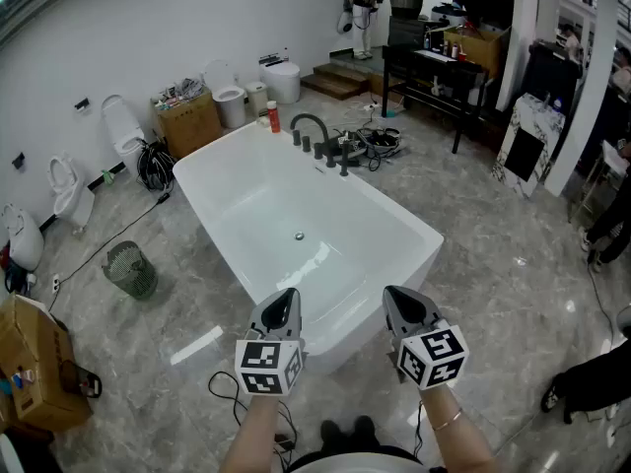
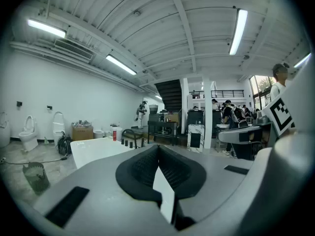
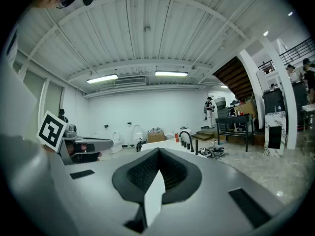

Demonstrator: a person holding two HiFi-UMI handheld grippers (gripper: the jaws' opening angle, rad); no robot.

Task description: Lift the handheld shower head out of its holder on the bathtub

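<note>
Handheld shower head [image 1: 344,156], a slim dark upright stick, stands in its holder on the far rim of the white rectangular bathtub [image 1: 212,200]. It is the end piece of a short row of dark fittings beside the dark arched faucet [image 1: 310,126]; the holder itself is too small to make out separately. A red bottle [image 1: 273,118] stands on the same rim, just left of the faucet.

The left hand-held gripper [image 1: 286,302] and the right hand-held gripper [image 1: 397,300] hang side by side over the near end of the bathtub, well apart from the shower head, both pointing about level toward the far end. In the left gripper view its black ribbed pads [image 2: 142,167] meet at the tip with nothing held. In the right gripper view the pads [image 3: 140,173] are likewise pressed together and empty, and the shower head [image 3: 196,147] shows far ahead beside the faucet [image 3: 185,135].

On the grey marble-patterned floor [image 1: 473,264], a green wire-mesh waste basket [image 1: 130,269] stands left of the tub. A tangle of black cables [image 1: 380,141] lies just beyond the fittings. A brown cardboard box [image 1: 187,121] and white toilets [image 1: 123,126] line the white wall.
</note>
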